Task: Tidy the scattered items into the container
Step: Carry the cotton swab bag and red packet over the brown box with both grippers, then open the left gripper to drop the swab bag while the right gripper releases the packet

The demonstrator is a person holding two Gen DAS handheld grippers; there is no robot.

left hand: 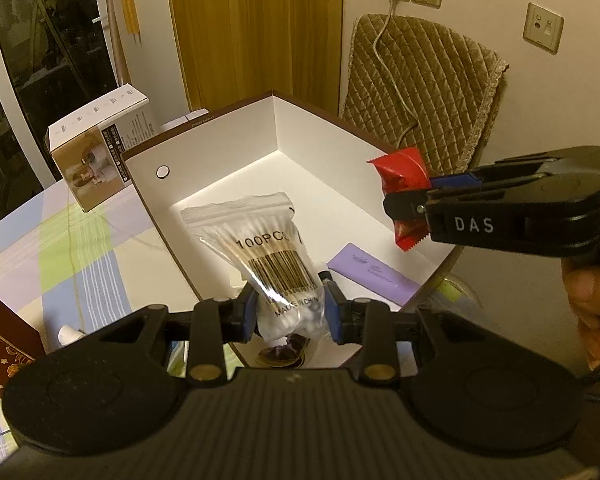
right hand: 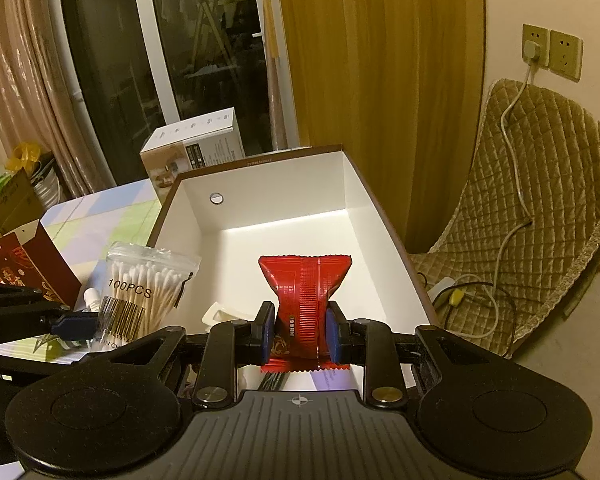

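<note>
Over the box [right hand: 384, 236]: both loads carried, not yet released
left gripper [left hand: 290, 310]: clamped on swab bag [left hand: 272, 252]
right gripper [right hand: 298, 334]: clamped on red packet [right hand: 304, 296]
next: part each pair of jaws above the box floor

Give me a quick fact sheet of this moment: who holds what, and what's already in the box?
left gripper: shut on the cotton swab bag, held above the white box
right gripper: shut on the red snack packet, also held above the box
already in box: purple card lying flat; a small dark item under the left gripper, unclear what
outside the box: product carton behind it, red carton at the left
surface: checked tablecloth
</note>
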